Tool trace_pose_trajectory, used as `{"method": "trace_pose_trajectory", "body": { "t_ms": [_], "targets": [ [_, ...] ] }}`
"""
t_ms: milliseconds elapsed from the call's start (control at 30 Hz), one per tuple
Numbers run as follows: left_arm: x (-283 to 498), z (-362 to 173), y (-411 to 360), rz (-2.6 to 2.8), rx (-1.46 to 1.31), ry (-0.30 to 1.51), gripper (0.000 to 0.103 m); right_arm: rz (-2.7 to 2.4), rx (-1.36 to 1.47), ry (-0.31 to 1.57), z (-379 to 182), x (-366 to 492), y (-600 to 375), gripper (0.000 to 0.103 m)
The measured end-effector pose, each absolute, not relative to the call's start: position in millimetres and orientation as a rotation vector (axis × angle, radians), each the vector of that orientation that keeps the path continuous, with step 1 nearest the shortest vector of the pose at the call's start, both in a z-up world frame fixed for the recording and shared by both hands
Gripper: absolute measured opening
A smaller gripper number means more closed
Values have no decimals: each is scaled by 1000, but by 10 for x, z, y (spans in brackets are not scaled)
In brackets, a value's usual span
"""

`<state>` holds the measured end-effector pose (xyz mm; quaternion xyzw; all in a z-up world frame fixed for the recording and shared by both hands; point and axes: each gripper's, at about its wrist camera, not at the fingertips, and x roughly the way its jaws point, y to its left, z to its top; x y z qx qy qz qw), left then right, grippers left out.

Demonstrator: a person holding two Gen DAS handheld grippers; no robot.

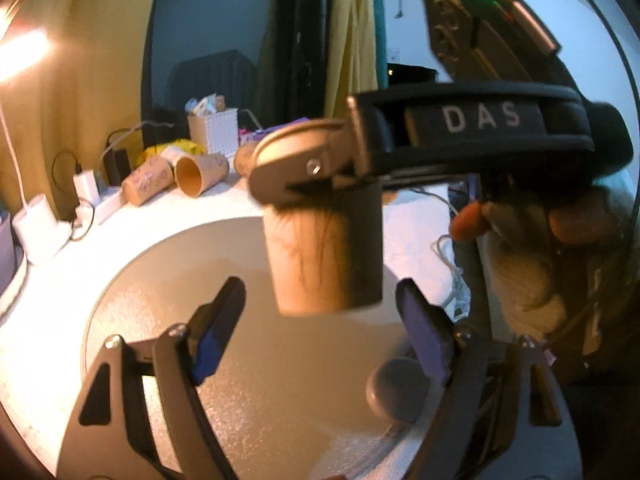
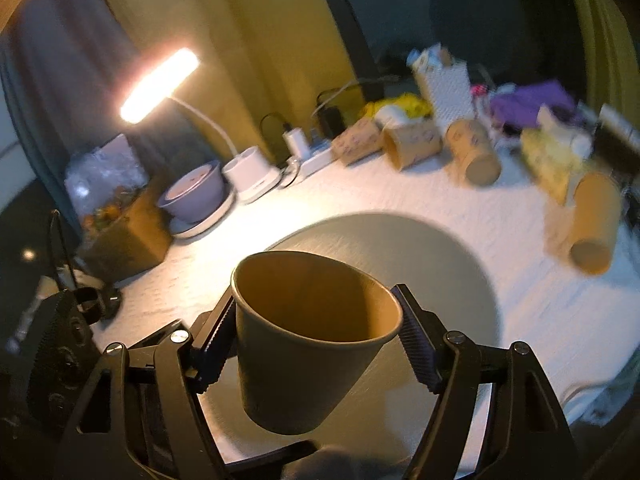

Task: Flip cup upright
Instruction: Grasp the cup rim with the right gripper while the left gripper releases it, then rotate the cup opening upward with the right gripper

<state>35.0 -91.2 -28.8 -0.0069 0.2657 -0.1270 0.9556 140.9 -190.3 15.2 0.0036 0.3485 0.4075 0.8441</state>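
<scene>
My right gripper [image 2: 316, 320] is shut on a brown paper cup [image 2: 308, 344], mouth up and tilted slightly, held above a round grey mat [image 2: 440, 260]. In the left wrist view the same cup [image 1: 316, 256] hangs upright in the air, pinched near its rim by the right gripper [image 1: 316, 168], which comes in from the right. My left gripper [image 1: 320, 332] is open and empty just below and in front of the cup, above the mat [image 1: 260, 360].
Several paper cups lie on their sides at the back of the white table [image 2: 404, 144] [image 2: 476, 156] [image 2: 592, 232]. A lit desk lamp [image 2: 160, 84], a bowl on a plate [image 2: 196, 192], chargers, a white basket [image 2: 444, 88] and clutter line the back edge. A small grey round object [image 1: 396, 388] lies on the mat.
</scene>
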Motion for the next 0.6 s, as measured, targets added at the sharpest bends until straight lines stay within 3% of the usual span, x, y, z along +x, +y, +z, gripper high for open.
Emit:
{"method": "trace_pose_trajectory", "body": {
  "t_ms": [600],
  "targets": [
    [561,-312,72,-48,-282,626,79,772,-184,589,79,1729,-1356,77]
  ]
}}
